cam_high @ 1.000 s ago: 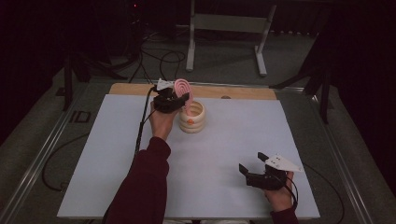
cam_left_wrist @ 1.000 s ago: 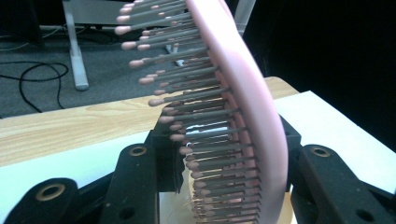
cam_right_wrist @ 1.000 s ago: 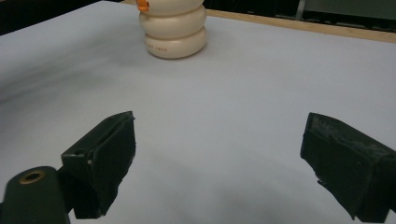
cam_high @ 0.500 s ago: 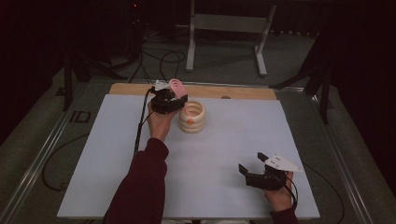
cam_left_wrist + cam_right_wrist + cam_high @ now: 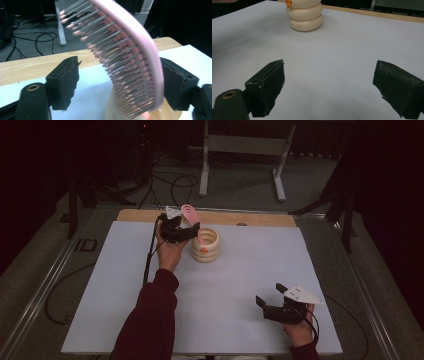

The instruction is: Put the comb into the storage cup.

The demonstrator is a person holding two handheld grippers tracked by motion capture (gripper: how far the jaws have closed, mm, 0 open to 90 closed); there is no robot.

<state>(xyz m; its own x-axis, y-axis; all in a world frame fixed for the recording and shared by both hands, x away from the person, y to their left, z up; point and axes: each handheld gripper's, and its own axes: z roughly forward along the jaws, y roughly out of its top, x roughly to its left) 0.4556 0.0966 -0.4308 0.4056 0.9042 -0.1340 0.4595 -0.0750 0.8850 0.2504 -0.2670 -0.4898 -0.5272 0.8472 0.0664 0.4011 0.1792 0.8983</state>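
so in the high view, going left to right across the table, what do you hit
left gripper with the pink hairbrush between its fingers → cream ringed holder → right gripper, fingers open over the bare white table

Left gripper [image 5: 186, 224] raised, jaws just opening wide, right gripper [image 5: 272, 298] low, jaws spread

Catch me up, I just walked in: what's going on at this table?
A person is putting a pink hairbrush into a cream ribbed holder. The left gripper has just been opening: the brush stands between its jaws, leaning on one pad, the other clear, its lower end down in the holder. The right gripper rests open near the table's front edge.
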